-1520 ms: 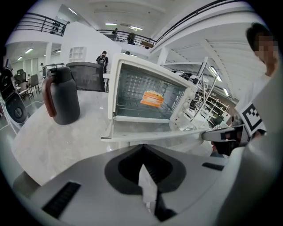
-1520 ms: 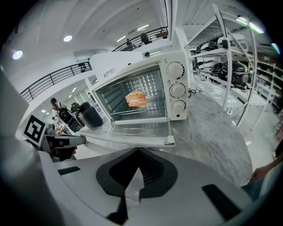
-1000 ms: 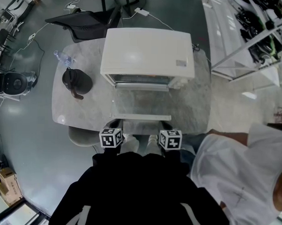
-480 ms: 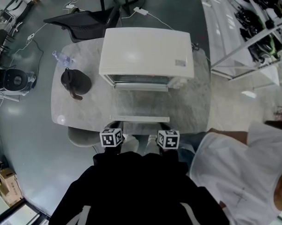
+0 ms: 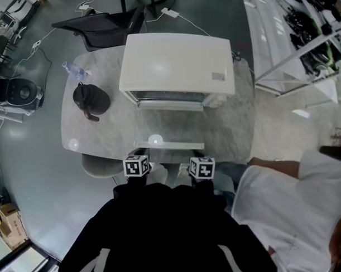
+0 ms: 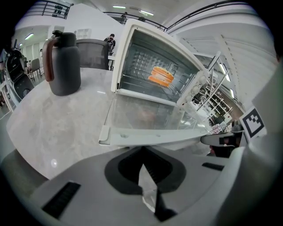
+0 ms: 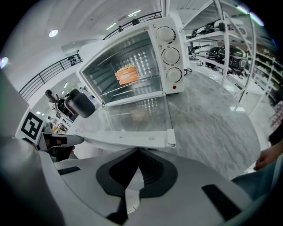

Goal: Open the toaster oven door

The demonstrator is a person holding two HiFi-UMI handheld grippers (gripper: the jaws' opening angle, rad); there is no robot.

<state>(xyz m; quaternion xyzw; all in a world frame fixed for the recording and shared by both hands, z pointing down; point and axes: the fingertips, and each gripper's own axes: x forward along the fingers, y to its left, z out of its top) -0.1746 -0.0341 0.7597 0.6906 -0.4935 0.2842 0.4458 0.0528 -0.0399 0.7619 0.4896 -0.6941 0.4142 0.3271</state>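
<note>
Holding orange food (image 6: 161, 76) inside, toaster oven (image 5: 178, 60) sits w/ door (image 5: 171, 128) open flat.

Cool, even light from ceiling lamps (image 6: 118, 7); soft shadows; a round glare spot on the white toaster oven's open glass door (image 5: 169, 130); both gripper views bulge fisheye-style, corners black; nearest foreground slightly soft.
</note>
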